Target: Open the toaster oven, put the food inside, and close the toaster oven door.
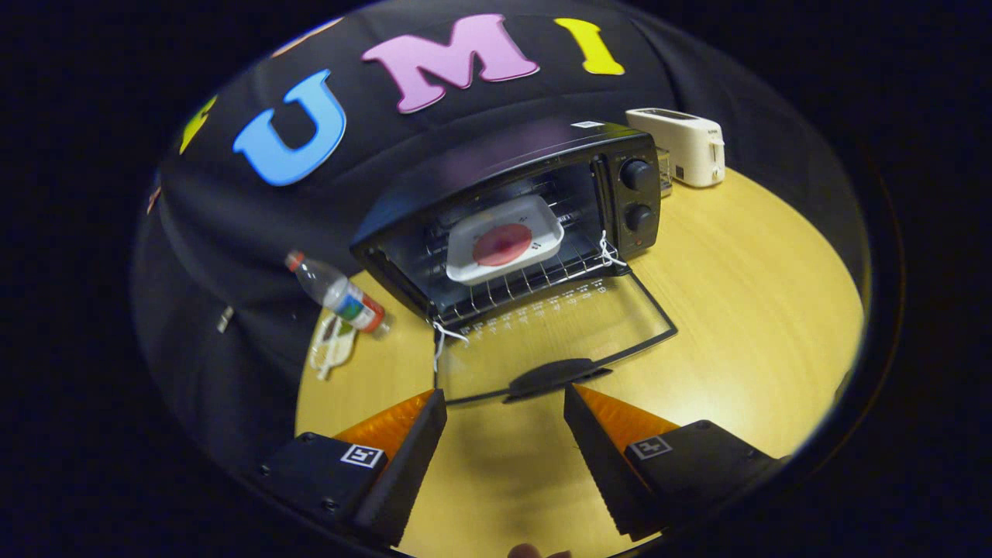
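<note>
**Food is in, door hangs open: only the closing is left**

The round wooden table (744, 310) carries everything, with the booth's black cloth wall rising behind it. On the table stands the black toaster oven (511, 209), its glass door (558, 329) dropped flat toward the gripper. Inside, on the wire rack (535, 277), sits a white tray (504, 240) with a round reddish piece of food (502, 244) on it. So, judging by how things lie, two of the three steps are finished: the oven is opened and the food is placed. Closing the door is not yet done.

The gripper (505, 403) hovers just short of the door's dark handle (554, 376), fingers spread wide and gripping nothing; the handle lies just ahead of the gap between them. Lifting the door by that handle looks like the next move.

A white pop-up toaster (682, 146) stands beyond the oven's knob side. On the other side a plastic bottle (337, 294) lies near the table's edge, with a small pale item (332, 349) beside it, too unclear to name.
</note>
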`<state>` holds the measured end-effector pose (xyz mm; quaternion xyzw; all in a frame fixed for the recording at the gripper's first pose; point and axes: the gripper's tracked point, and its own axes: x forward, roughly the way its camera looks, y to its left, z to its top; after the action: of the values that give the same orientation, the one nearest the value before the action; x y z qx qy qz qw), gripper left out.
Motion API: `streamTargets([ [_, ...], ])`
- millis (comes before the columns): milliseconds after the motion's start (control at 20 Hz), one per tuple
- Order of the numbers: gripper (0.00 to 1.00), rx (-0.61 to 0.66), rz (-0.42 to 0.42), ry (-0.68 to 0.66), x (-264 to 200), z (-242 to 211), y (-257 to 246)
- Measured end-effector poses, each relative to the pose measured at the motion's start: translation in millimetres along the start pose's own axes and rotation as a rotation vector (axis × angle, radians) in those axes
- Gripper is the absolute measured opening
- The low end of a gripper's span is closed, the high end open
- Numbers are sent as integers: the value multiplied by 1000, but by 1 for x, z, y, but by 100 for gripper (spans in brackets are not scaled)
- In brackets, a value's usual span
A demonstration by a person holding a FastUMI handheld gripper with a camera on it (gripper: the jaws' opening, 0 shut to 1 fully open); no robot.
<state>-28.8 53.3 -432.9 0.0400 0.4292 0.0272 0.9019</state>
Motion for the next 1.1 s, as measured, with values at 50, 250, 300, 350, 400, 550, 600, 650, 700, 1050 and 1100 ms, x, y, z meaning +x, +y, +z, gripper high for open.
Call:
streamTargets([
  [50,99,-60,-28,9,2,-8,-7],
  [250,99,-176,-87,51,18,-25,-23],
  [300,99,-190,-96,63,22,-27,-25],
  [350,99,-194,-101,76,28,-31,-26],
  [400,99,-193,-106,92,33,-33,-25],
  [550,99,-224,-127,117,54,-37,-29],
  [600,99,-235,-131,127,59,-39,-29],
  [650,99,-243,-138,134,64,-41,-30],
  [700,99,-249,-147,142,69,-43,-31],
  [1050,99,-178,-188,186,90,-42,-33],
  [1100,99,-195,-188,194,89,-41,-34],
])
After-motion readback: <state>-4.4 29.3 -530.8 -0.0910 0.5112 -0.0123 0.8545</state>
